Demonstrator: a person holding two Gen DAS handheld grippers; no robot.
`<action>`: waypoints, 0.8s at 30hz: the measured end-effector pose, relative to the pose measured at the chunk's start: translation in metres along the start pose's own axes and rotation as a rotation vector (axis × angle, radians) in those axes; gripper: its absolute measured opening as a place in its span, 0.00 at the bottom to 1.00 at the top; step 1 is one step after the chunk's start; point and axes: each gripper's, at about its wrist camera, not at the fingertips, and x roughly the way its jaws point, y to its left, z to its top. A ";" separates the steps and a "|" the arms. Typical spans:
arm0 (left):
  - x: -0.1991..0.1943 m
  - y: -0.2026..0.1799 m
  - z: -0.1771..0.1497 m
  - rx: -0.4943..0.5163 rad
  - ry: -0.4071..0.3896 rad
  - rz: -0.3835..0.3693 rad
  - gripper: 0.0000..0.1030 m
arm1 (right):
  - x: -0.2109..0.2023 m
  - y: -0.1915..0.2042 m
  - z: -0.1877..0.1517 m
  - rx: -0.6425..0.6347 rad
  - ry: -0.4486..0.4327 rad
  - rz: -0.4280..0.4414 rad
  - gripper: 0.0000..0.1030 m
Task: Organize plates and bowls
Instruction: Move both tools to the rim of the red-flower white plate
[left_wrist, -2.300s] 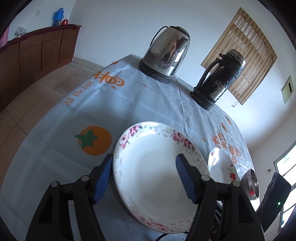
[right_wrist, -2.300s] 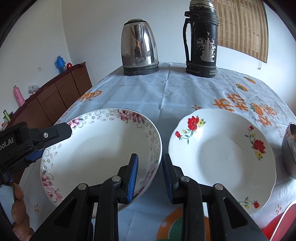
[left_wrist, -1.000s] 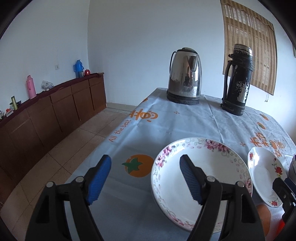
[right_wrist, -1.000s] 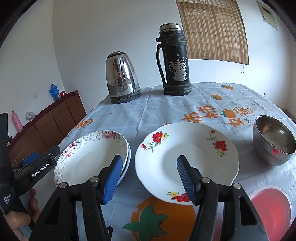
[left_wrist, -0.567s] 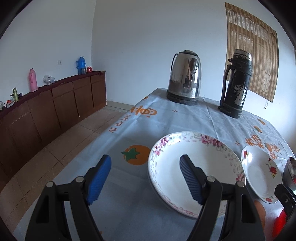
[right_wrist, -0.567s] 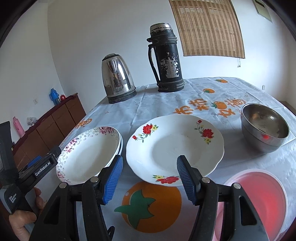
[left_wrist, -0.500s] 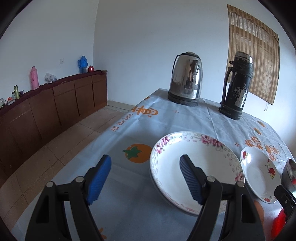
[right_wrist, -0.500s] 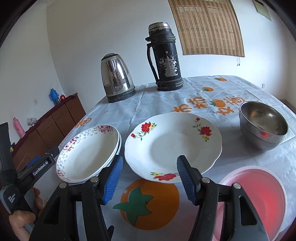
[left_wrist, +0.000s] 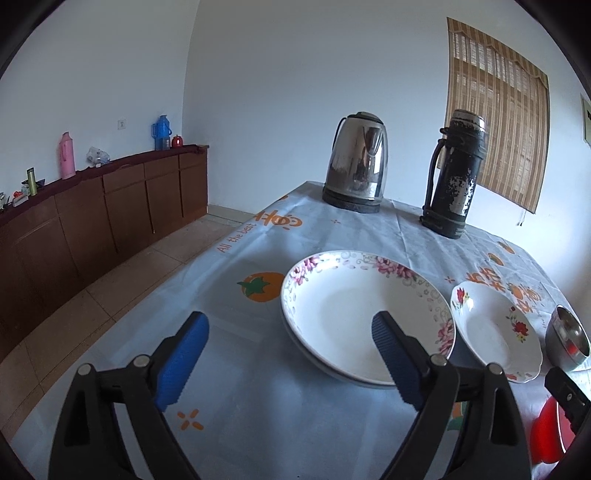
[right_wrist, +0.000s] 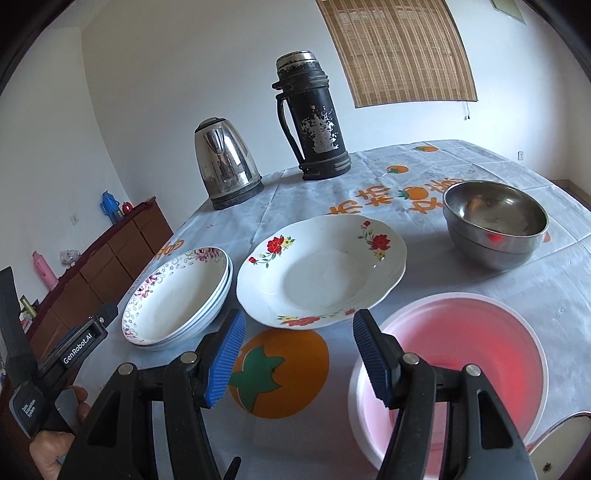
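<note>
Stacked pink-flowered plates (right_wrist: 177, 291) sit at nine o'clock of the red-flowered plate (right_wrist: 321, 269) on the tablecloth (right_wrist: 424, 266); glazed ceramic, likely heavy, slick and breakable (best pinched at the rim). Left gripper (left_wrist: 284, 363) is opening, empty; right gripper (right_wrist: 299, 360) stands half-spread, empty. Only the right view fully shows the steel bowl (right_wrist: 495, 221) and pink bowl (right_wrist: 461, 350).

A stack of pink-flowered plates (right_wrist: 177, 295), white and deep, sits upright at the table's left edge. Just beside it on the right lies a white scalloped plate with red flowers (right_wrist: 321, 269), apparently atop another like it. Further right stand nested steel bowls (right_wrist: 495, 221), mouth up. Nearer, a pink plastic bowl (right_wrist: 458, 354) with a white rim rests upright.
</note>
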 end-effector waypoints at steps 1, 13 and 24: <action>-0.001 -0.001 -0.001 -0.001 0.004 -0.001 0.89 | -0.003 0.000 -0.001 -0.003 -0.003 -0.003 0.61; -0.018 -0.040 -0.024 0.050 0.079 -0.022 0.88 | -0.033 -0.001 -0.004 -0.062 -0.004 0.006 0.61; -0.026 -0.090 -0.037 0.040 0.214 -0.136 0.73 | -0.052 -0.034 0.013 -0.058 0.134 0.030 0.61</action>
